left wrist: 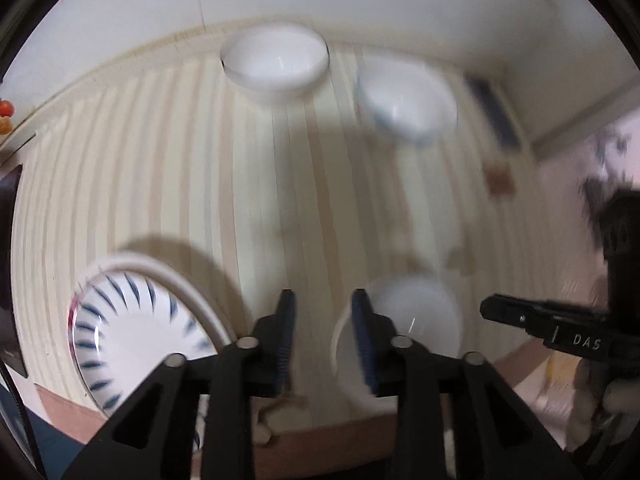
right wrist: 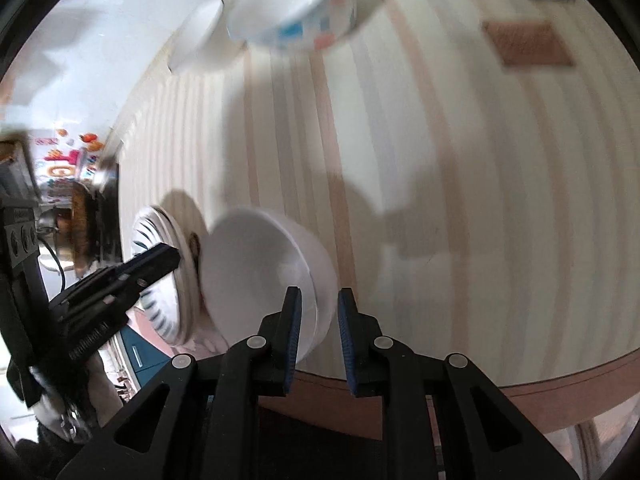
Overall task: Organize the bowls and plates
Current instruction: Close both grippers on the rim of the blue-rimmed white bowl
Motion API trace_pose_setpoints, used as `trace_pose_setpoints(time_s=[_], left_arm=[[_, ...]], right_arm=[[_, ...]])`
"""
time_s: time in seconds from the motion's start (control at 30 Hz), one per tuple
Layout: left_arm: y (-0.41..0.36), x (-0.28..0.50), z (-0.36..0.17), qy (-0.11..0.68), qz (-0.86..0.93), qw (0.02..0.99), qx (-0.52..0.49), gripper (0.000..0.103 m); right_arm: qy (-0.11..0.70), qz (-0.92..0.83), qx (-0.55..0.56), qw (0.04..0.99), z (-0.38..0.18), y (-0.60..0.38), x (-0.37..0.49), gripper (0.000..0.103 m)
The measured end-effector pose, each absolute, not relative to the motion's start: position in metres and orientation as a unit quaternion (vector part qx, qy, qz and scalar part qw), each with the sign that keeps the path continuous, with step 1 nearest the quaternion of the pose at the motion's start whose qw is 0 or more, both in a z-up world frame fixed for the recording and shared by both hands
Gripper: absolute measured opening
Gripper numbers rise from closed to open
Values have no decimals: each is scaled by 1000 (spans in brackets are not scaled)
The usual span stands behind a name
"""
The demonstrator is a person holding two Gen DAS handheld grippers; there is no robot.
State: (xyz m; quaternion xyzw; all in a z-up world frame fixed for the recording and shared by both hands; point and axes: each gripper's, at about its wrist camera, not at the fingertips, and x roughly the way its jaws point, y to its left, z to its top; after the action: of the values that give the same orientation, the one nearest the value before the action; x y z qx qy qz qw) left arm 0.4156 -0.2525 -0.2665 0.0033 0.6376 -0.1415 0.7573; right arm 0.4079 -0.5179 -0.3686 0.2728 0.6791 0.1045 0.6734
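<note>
Two claws hovering over bowls on a striped tablecloth [left wrist: 160, 168]

Left gripper [left wrist: 323, 334] and right gripper [right wrist: 319, 330] are gaping, pinching nothing; the empty plain white ceramic bowl [right wrist: 260, 272] is sitting at nine o'clock of the right fingers.

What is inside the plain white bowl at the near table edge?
Nothing can be seen inside the plain white bowl; its interior looks empty. The right gripper covers its lowest part.

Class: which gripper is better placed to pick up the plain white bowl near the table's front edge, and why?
Right. The right gripper is open with the plain white bowl's rim between its fingers. The left gripper is open over bare table beside it.
</note>
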Motion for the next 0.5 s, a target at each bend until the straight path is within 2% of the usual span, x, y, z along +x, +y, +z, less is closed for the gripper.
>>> trace_pose_setpoints(time_s=[0.07,0.1,0.13,0.27,0.47,0.5], left_arm=[[-256,444,-260,624,-138,769,-11,39],[-260,458,-260,618,-136,774,-18,39],[-266,478,-263,618,-138,773,-29,39],[-288,536,-287,633,-136,760,-52,39],[-318,574,-334,667,-132,733,-27,37],[-321,576,-341,669,-134,730,-23,28]], right_arm=[[659,96,281,691,-357,-532,425,35],[643,86,289,704,-353,-541,440,44],[630,76,295,714,-352,-547,451,48],[597,38,312,738,-365,-565,512,49],[581,14,363,728,-398,-572,564,48],[581,13,369,726,-406,-571,568,47]])
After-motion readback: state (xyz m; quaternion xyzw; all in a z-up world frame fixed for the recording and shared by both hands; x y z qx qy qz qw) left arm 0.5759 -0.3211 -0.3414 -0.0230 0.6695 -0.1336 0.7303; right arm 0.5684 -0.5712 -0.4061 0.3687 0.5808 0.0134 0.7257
